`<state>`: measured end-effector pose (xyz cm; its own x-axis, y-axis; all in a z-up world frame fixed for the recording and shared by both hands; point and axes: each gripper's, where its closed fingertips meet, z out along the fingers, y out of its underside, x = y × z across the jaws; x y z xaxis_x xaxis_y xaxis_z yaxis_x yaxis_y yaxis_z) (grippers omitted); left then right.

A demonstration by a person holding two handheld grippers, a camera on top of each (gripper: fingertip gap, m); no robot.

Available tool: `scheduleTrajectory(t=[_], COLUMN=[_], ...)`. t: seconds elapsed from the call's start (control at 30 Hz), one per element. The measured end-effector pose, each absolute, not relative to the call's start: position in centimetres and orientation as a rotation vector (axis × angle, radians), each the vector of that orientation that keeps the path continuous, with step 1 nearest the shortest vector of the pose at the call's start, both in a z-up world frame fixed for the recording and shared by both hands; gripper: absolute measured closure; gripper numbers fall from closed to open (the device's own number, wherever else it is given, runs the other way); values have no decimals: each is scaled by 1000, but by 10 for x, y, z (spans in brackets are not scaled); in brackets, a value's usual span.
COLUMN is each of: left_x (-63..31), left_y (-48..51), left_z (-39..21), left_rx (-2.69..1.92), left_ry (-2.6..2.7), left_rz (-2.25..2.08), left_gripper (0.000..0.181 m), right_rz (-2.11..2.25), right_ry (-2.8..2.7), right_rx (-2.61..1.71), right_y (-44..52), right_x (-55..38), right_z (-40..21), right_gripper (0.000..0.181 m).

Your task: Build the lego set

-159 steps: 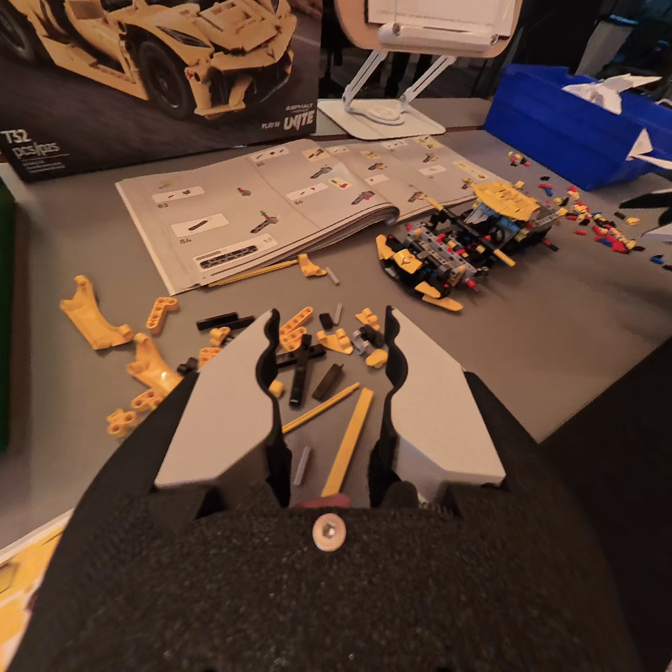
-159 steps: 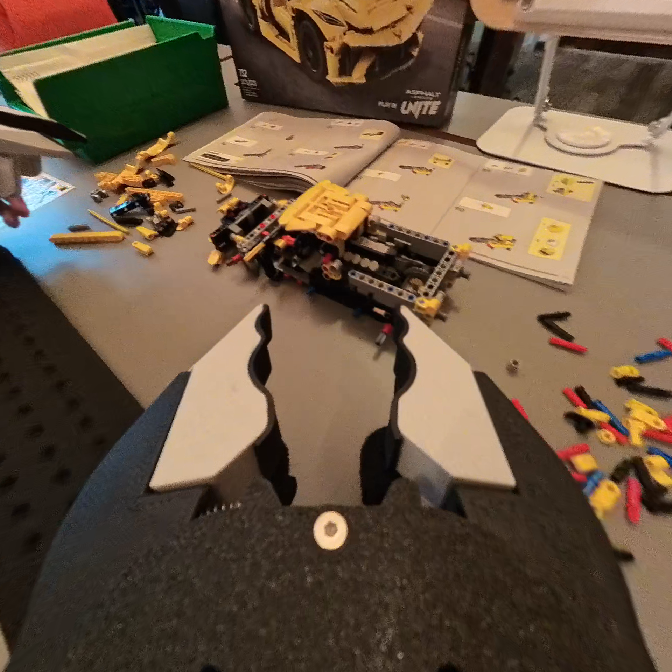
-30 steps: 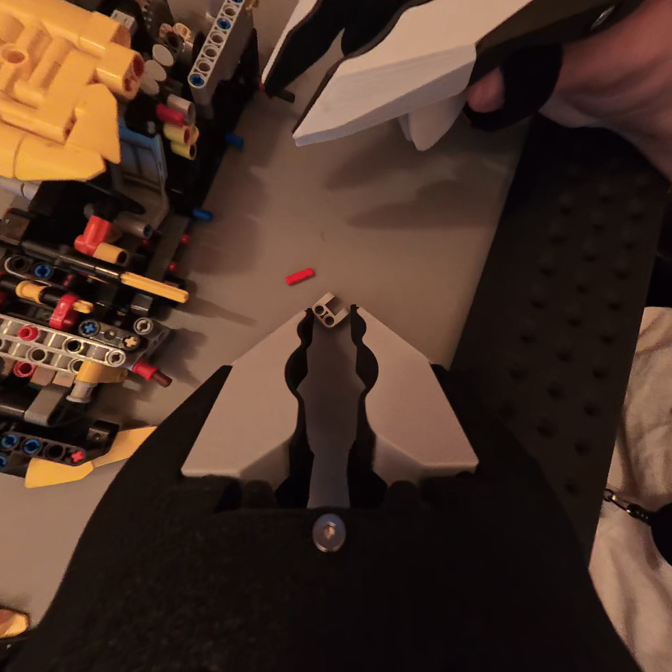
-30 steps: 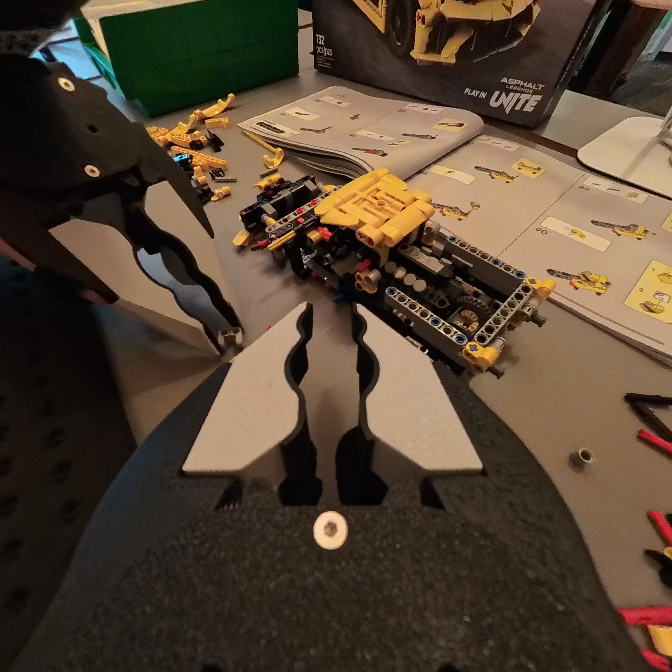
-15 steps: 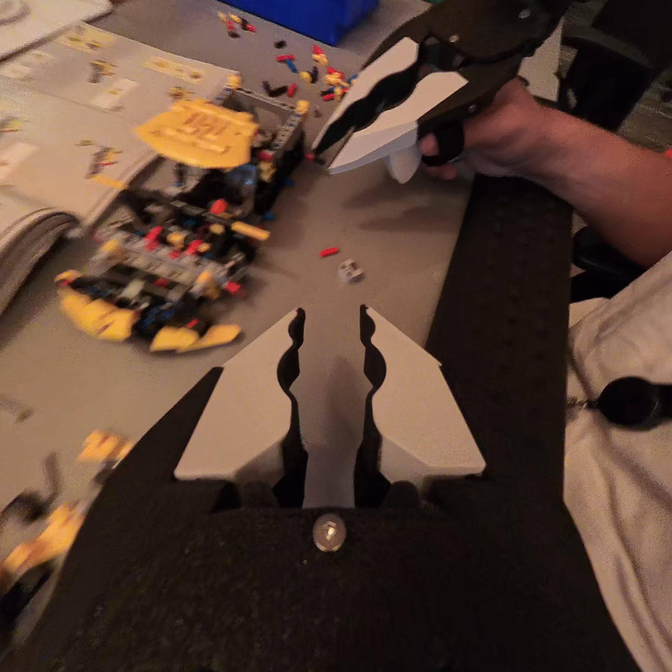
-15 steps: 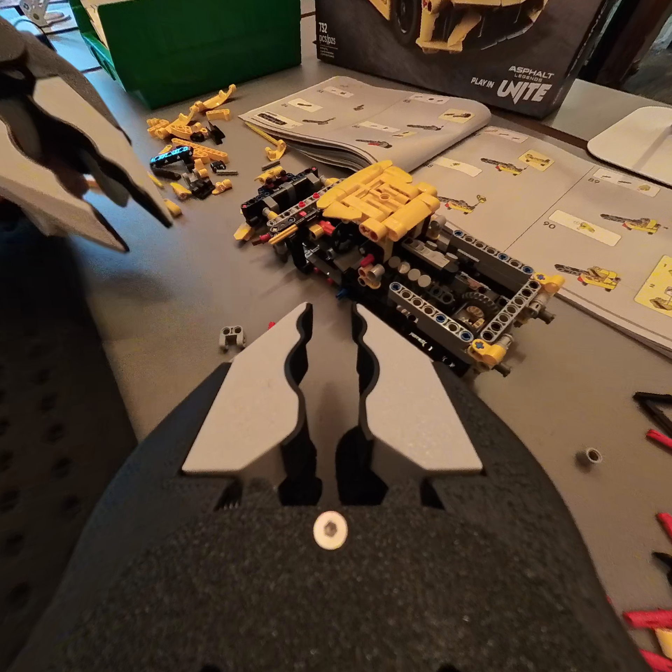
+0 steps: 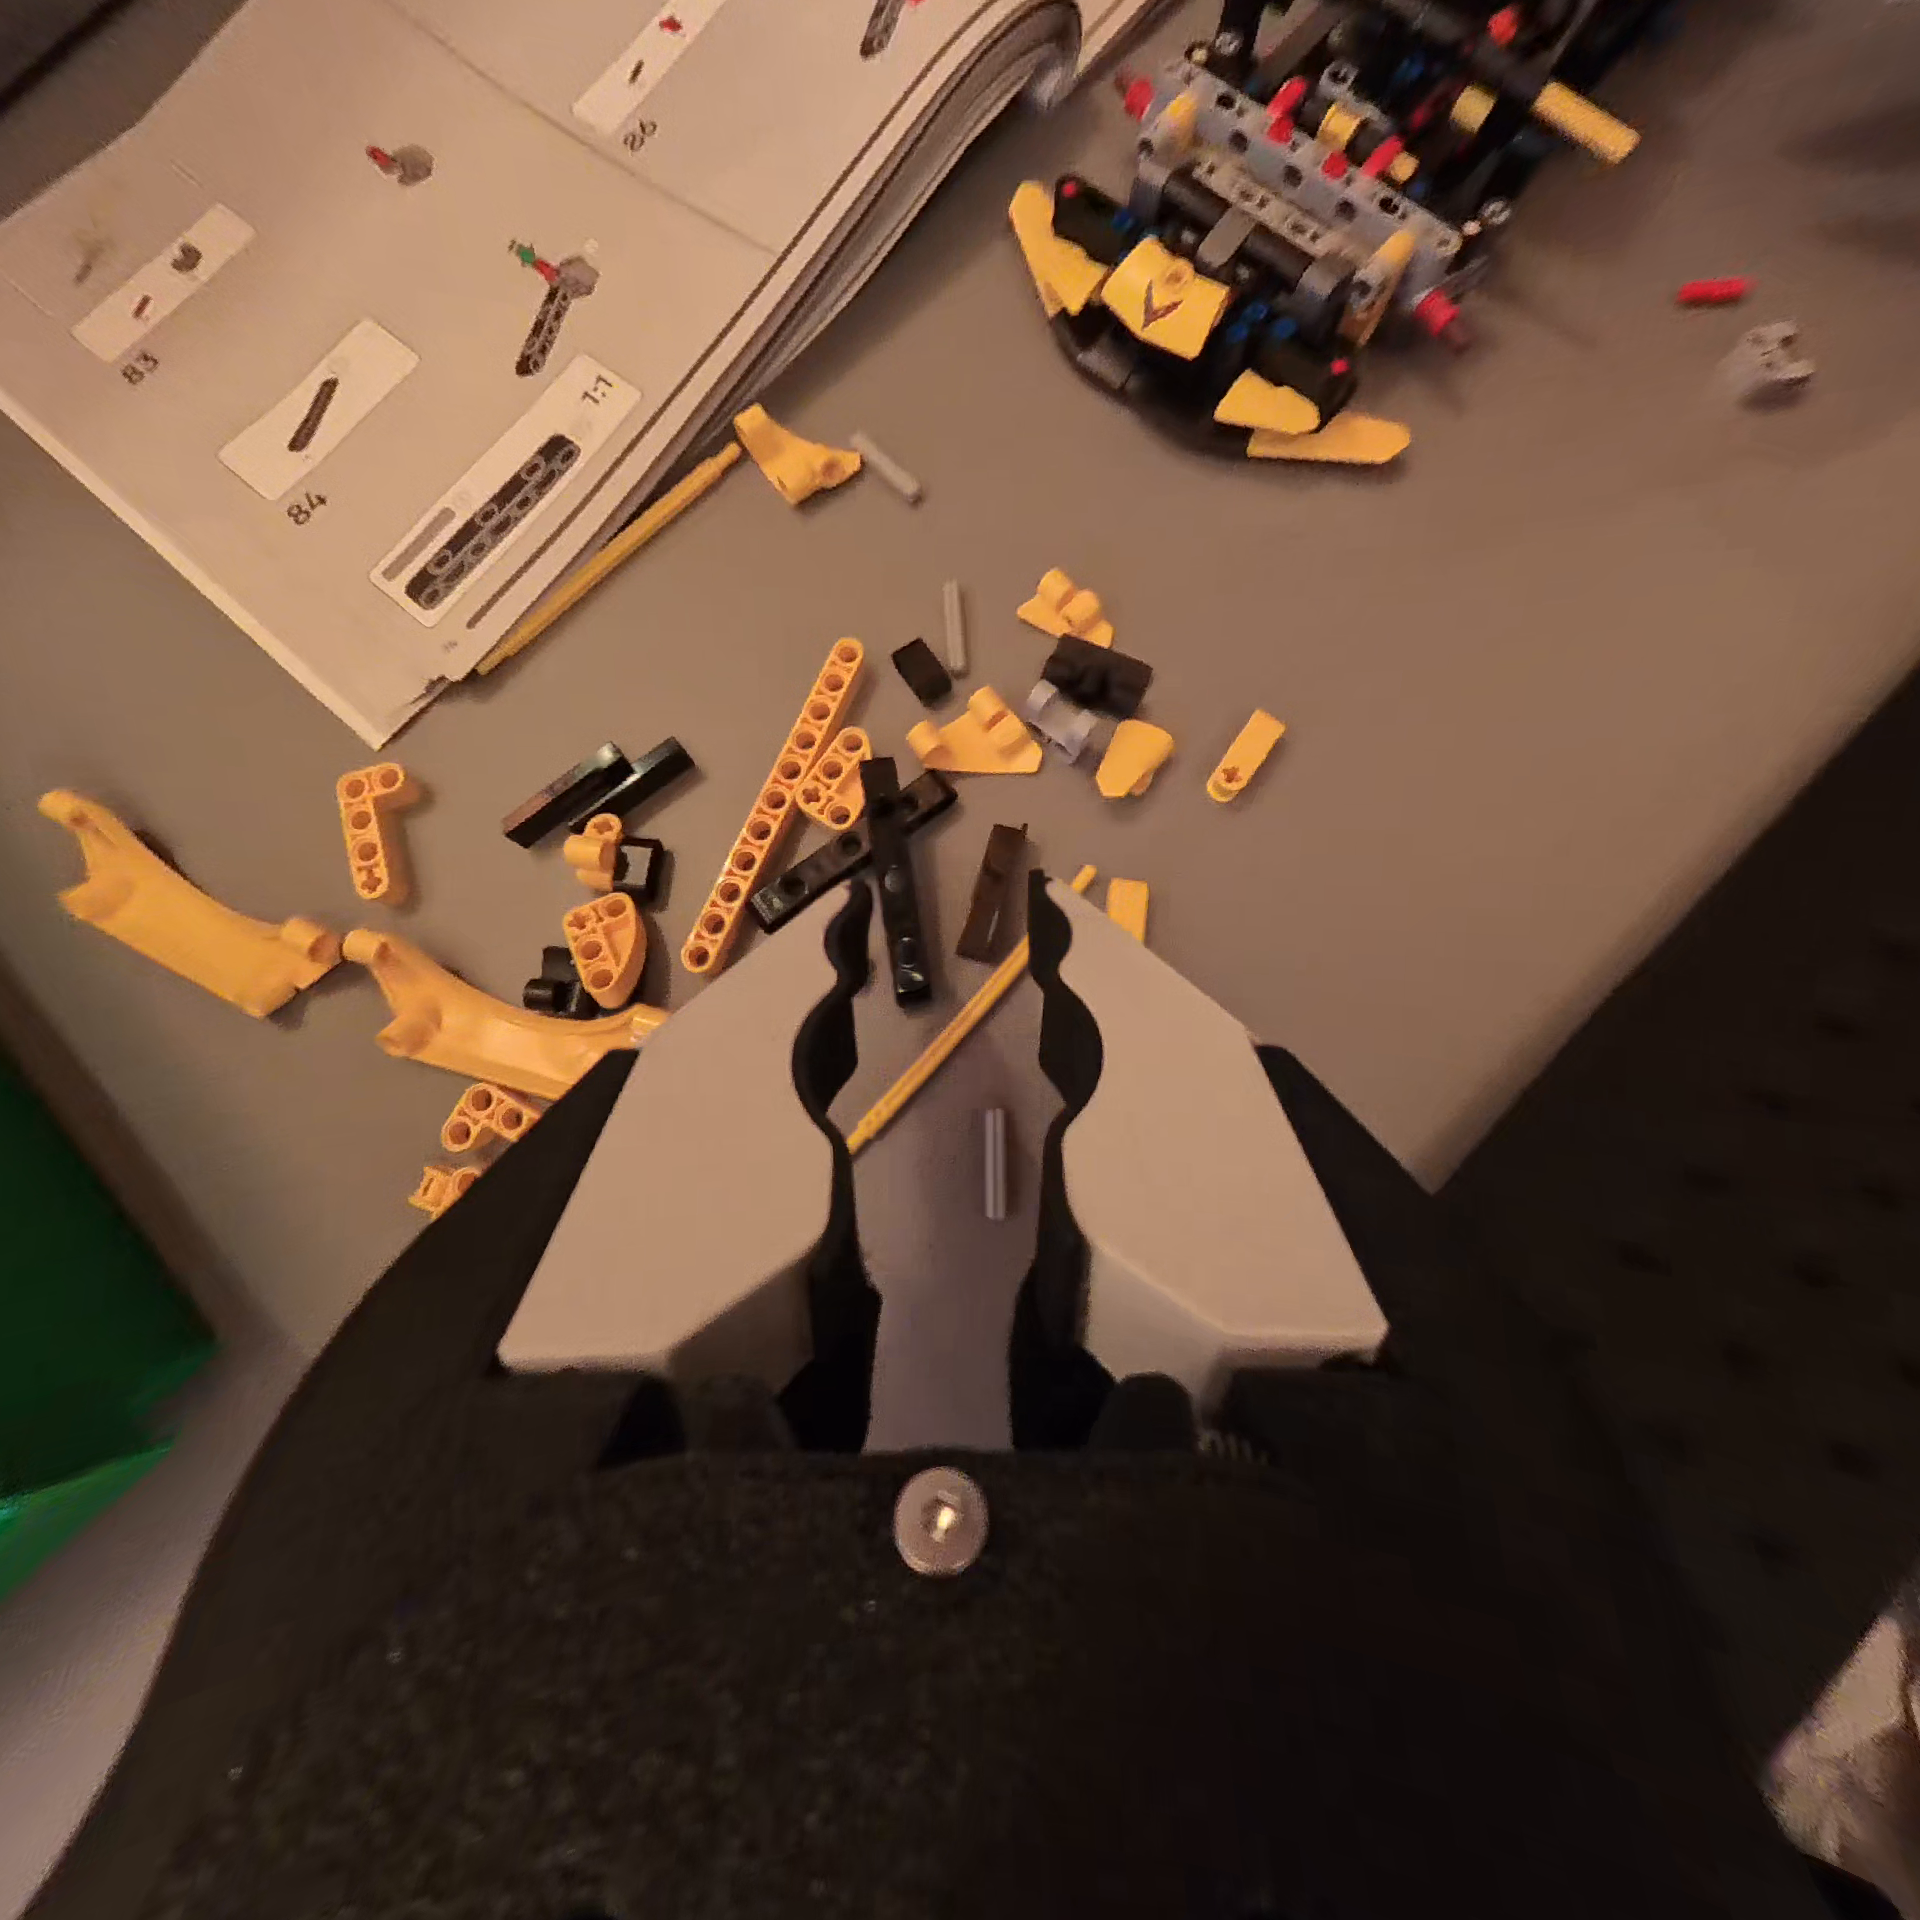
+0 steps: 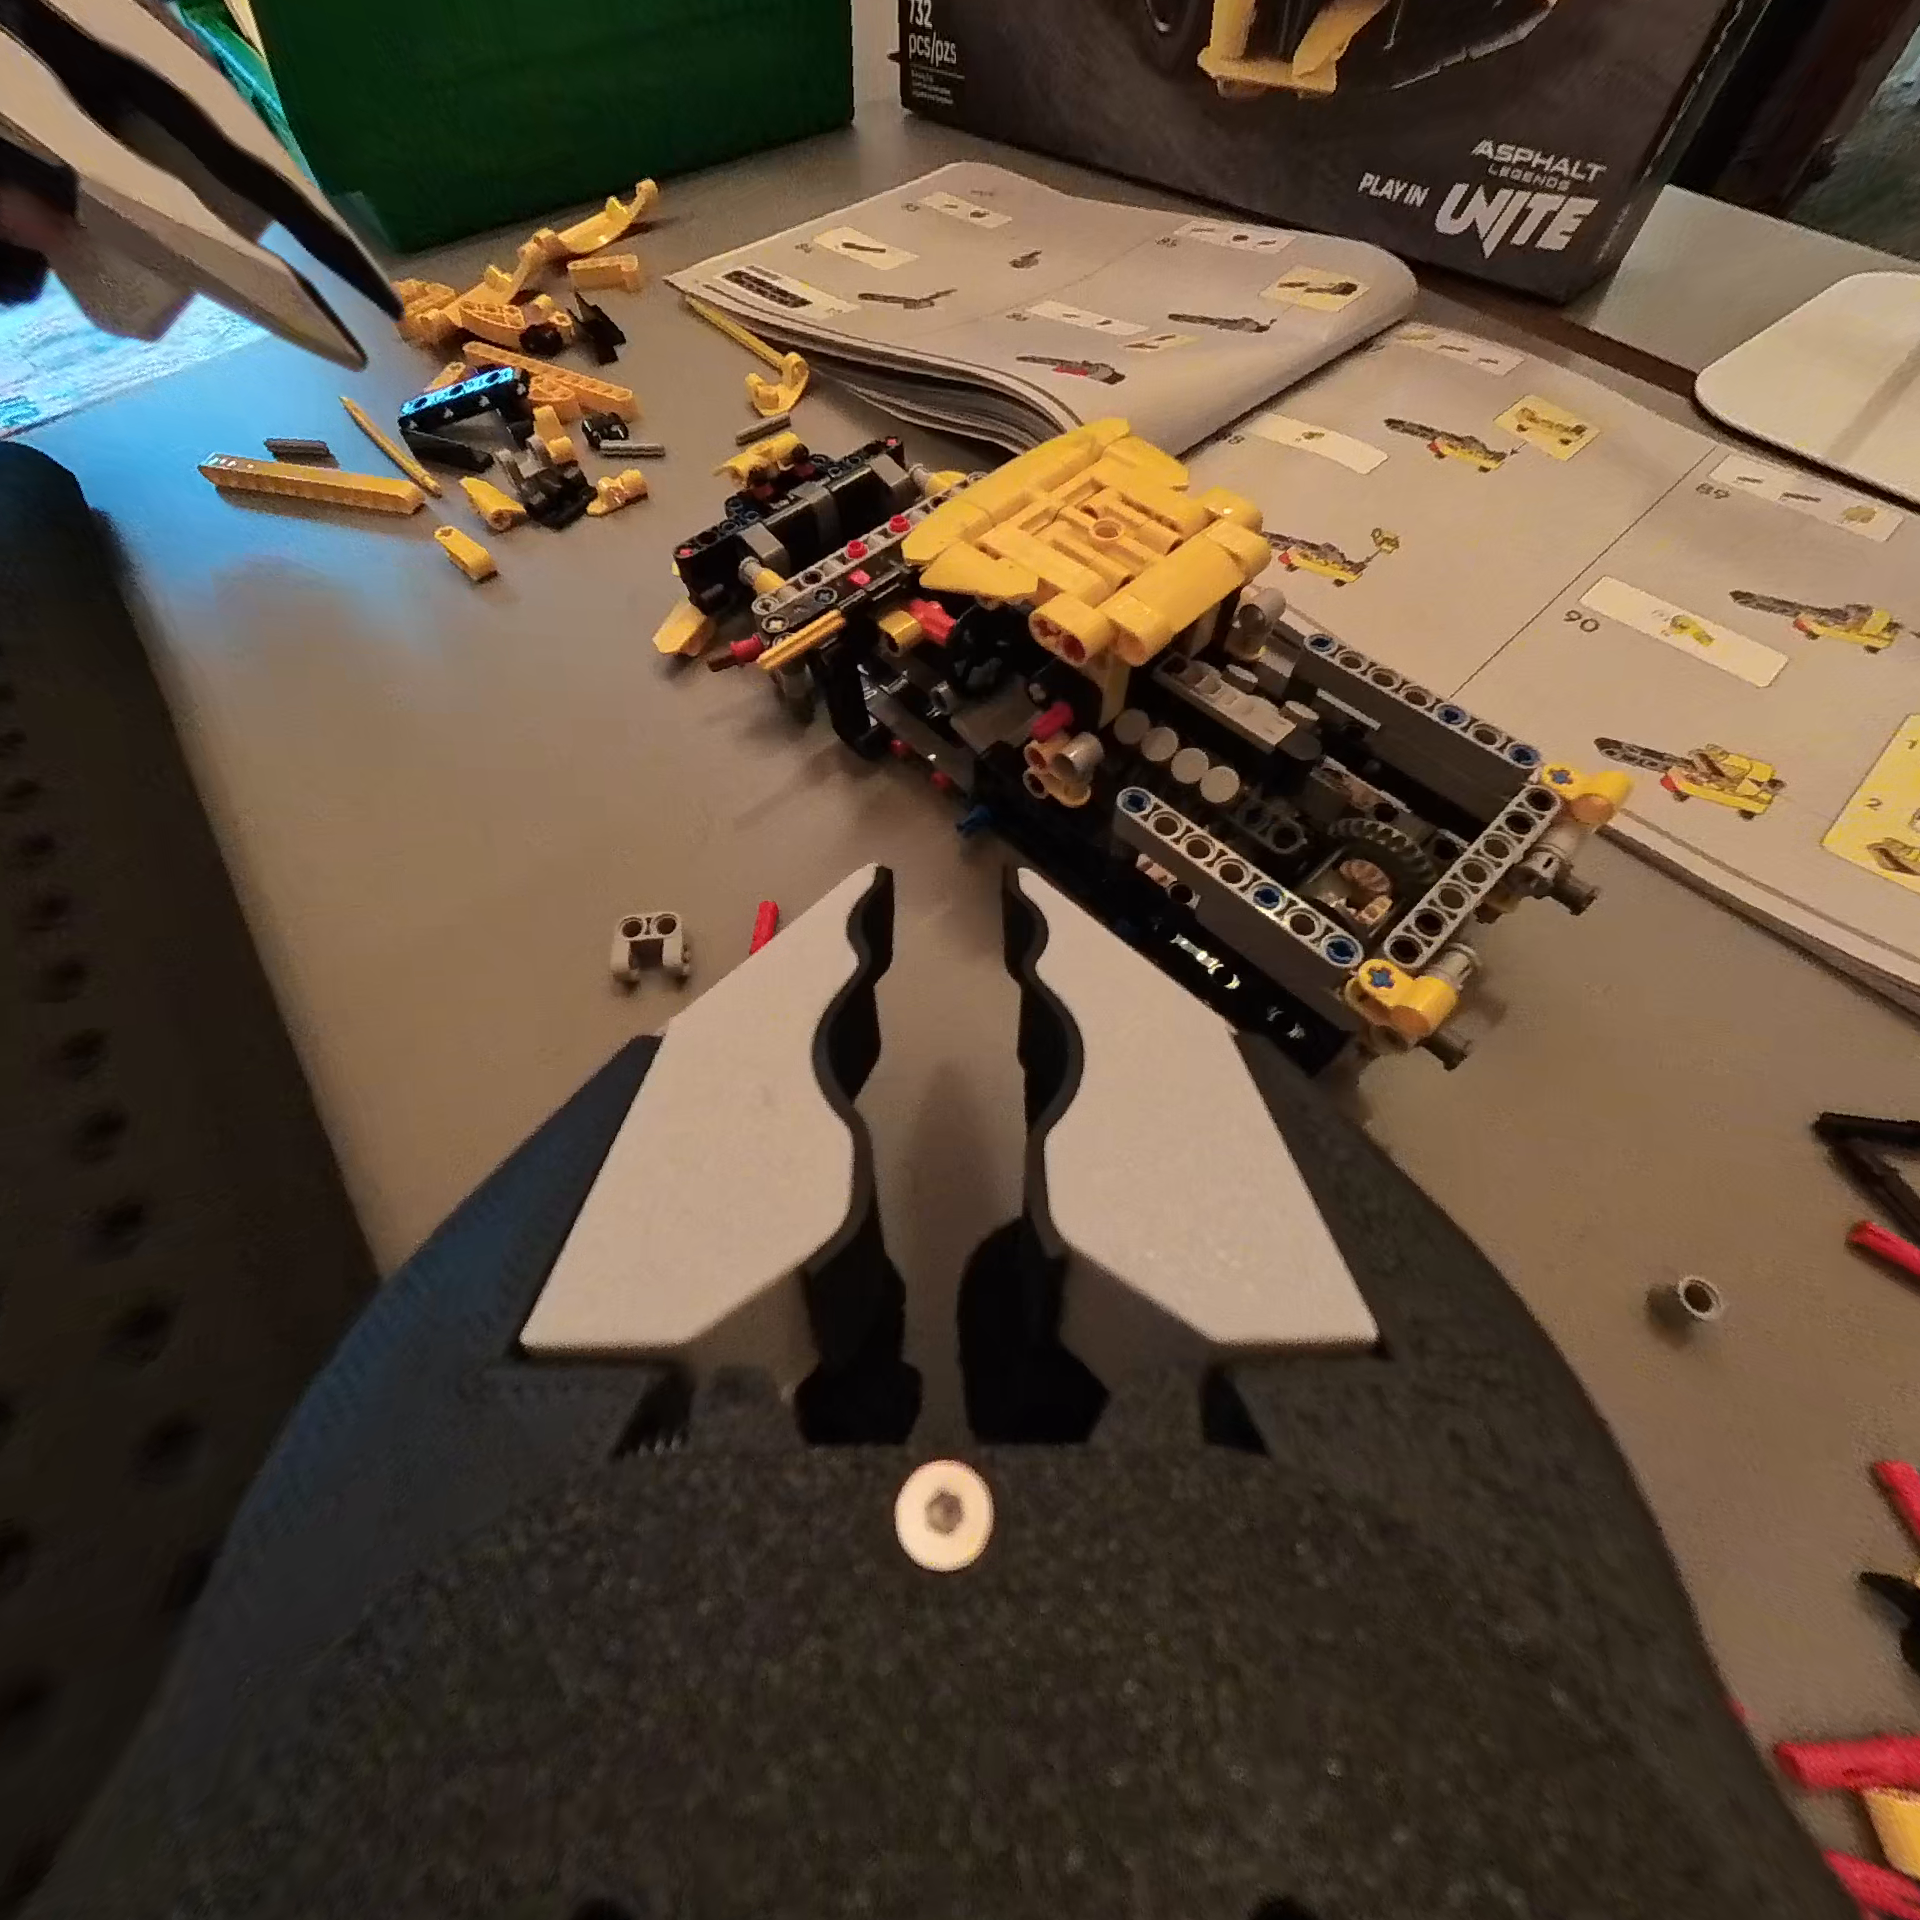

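The partly built yellow and black car (image 8: 1091,675) lies in the middle of the grey table; its nose shows in the left wrist view (image 7: 1226,291). My left gripper (image 7: 945,894) is open and empty, low over a pile of loose yellow and black parts (image 7: 810,790), with a black beam (image 7: 899,914) just ahead of its tips. It also shows at the top left of the right wrist view (image 8: 379,332). My right gripper (image 8: 948,883) is narrowly open and empty, just short of the car's side. A small grey connector (image 8: 649,945) and a red pin (image 8: 764,925) lie left of it.
The open instruction book (image 8: 1039,301) lies behind the car, the set's box (image 8: 1351,104) and a green bin (image 8: 551,104) farther back. Red, yellow and black pins (image 8: 1860,1756) are scattered at the right, with a grey bush (image 8: 1694,1299). A dark mat (image 8: 125,1039) borders the table's near edge. Tip to tip, the grippers are about 30 cm apart.
My left gripper let go of the grey connector, which now lies on the table, and swung left over the pile of loose parts. My right gripper has barely moved.
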<state>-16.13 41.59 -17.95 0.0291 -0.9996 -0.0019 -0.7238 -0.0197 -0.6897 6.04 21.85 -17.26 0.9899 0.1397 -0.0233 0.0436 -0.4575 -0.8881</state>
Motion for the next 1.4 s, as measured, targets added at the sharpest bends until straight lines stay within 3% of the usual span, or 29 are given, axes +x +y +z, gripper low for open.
scheduleTrajectory(t=[0.2, 0.3, 0.37, 0.6, 0.7, 0.9, 1.4], left_x=[-152, -153, -152, -105, -89, -66, -73], left_y=[427, 431, 429, 450, 494, 519, 530], left_z=[-204, -211, -209, -128, -149, -188, -215], left_rx=[-1799, -1799, -1783, -1472, -1458, -1516, -1436], left_ry=[1805, 1831, 1864, 2227, 2539, 2885, 2991], left_rz=[-534, -460, -451, -514, -235, -204, -111], left_gripper=[152, 174, 174, 174, 174, 174, 172], right_rz=[109, 109, 112, 126, 133, 138, 133], right_ry=[-131, -130, -129, -133, -126, -122, -151], right_rx=[-2049, -2045, -2045, -2039, -2035, -2037, -2076], right_y=[218, 218, 218, 219, 218, 217, 218], right_x=[60, 60, 60, 59, 59, 59, 55], right_z=[-173, -173, -173, -172, -171, -172, -179], right_gripper=[161, 161, 161, 162, 162, 162, 163])
